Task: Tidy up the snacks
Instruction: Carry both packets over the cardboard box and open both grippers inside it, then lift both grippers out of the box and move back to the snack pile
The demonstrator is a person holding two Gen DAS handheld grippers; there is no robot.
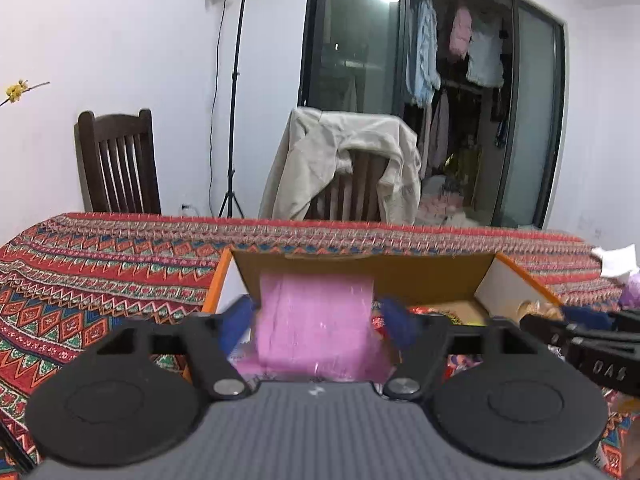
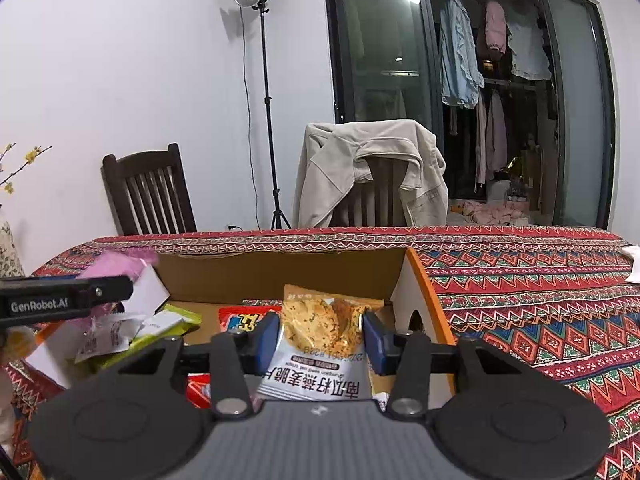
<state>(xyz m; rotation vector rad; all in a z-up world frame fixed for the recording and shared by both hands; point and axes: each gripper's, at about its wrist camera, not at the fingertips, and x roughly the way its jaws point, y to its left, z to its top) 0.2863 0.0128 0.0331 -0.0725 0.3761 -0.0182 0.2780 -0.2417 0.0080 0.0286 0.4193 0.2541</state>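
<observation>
Judging by looks, the crisp packet was light, crinkly and slippery w/ fragile contents, so we'd take it by its flat sides, gently. It hung over the cardboard box, right gripper pinching it by both edges. At the box's left end we had the pink packet, soft and blurred, between the left gripper pads, which stood spread, not pressing. Other snacks lay inside the box; the patterned tablecloth lay under it.
</observation>
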